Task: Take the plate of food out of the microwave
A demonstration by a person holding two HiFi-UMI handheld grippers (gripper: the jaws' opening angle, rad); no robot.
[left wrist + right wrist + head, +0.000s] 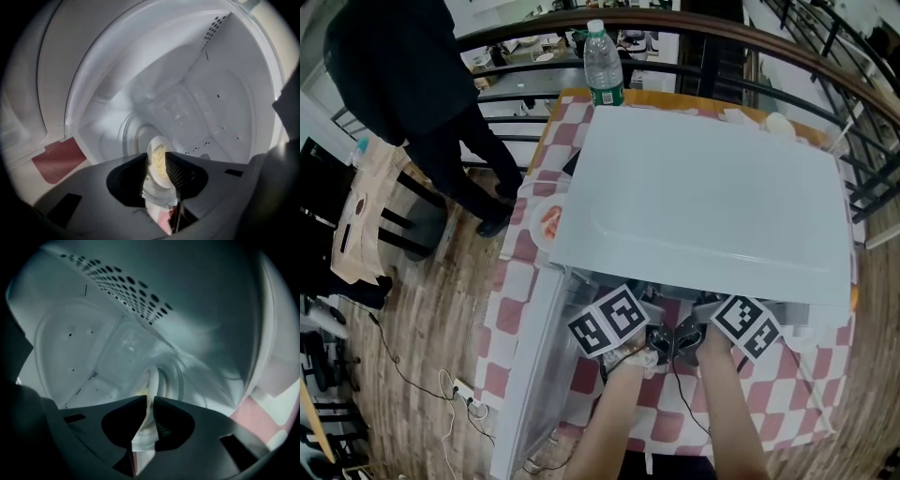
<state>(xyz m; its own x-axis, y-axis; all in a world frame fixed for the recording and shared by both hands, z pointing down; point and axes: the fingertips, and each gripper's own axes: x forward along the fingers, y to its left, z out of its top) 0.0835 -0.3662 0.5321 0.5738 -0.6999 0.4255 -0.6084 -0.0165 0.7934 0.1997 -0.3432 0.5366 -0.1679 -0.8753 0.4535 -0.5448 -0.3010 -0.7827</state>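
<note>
Left tongs [157,164], right tongs [150,401] each pinching rim of plate [157,146]; yellow food [161,161] on it; plate inside open microwave [220,103] on checkered surface [508,281].

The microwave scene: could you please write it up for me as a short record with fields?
microwave: white, on the checked table, door swung open
plate: carries pale food, in front of the turntable, edge-on between both claws
left claw: closed on the plate's rim
right claw: closed on the plate's rim
elsewhere: second plate beside the microwave, water bottle behind it, person standing by
</note>
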